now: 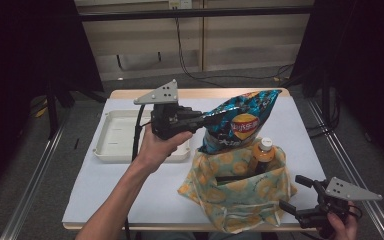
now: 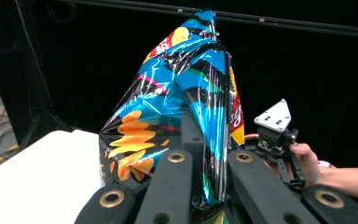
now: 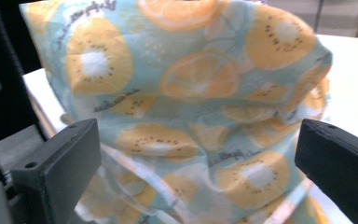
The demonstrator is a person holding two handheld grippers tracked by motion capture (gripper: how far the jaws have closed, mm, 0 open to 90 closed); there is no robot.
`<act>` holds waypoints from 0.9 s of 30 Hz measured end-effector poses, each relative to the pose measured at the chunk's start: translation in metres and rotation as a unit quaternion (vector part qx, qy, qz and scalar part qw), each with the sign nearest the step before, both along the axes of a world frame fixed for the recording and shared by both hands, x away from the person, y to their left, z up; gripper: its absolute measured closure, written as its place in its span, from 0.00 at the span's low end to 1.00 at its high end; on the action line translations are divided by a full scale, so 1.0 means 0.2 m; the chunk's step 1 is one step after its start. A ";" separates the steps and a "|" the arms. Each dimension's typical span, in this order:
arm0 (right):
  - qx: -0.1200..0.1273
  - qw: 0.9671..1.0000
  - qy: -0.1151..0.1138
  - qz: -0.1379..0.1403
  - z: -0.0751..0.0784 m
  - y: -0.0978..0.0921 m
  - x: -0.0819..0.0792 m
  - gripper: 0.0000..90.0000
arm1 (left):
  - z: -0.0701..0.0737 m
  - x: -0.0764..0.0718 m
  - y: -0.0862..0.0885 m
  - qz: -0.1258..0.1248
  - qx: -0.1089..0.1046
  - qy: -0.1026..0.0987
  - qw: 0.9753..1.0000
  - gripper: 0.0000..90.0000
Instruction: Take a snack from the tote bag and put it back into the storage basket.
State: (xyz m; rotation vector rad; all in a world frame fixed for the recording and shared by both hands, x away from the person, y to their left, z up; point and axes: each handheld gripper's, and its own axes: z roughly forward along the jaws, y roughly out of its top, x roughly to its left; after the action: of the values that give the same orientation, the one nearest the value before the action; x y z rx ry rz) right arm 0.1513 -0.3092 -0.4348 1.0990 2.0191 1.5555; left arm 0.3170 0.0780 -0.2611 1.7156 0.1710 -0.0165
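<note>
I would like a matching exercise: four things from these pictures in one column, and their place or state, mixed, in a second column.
Things:
1. chip bag
2. bottle
3. white tray
4. right gripper

Places or states:
a. open, beside the fruit-print bag
b. bare, at the table's left
c. clamped in the left gripper
d. standing inside the fruit-print bag

Pairs: 1-c, 2-d, 3-b, 4-a

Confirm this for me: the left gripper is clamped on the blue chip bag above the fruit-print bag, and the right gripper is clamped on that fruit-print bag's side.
Not quite. The right gripper is open, its jaws spread apart in front of the fruit-print bag, as the right gripper view shows. The rest holds: the left gripper is clamped on the blue chip bag above it.
</note>
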 end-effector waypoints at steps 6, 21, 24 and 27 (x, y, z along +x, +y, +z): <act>0.004 0.999 -0.023 -0.023 0.00 -0.02 -0.01 0.00 | 0.05 0.01 0.06 0.014 0.004 -0.011 1.000 1.00; -0.001 0.999 -0.032 -0.012 -0.02 0.00 -0.01 0.01 | -0.02 0.14 0.23 0.056 0.009 0.012 0.998 1.00; -0.003 0.999 -0.032 -0.007 -0.02 0.00 -0.01 0.00 | -0.03 0.16 0.26 0.064 0.010 0.015 0.998 1.00; -0.002 0.999 -0.033 -0.009 -0.02 0.00 -0.01 0.00 | -0.04 0.18 0.28 0.073 0.014 0.016 0.997 1.00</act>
State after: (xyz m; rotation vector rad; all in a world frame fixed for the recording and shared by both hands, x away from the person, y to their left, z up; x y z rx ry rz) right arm 0.1487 -0.3090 -0.4384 1.0481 1.9642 1.5566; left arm 0.3536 0.1348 -0.2690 1.7285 0.3210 0.0678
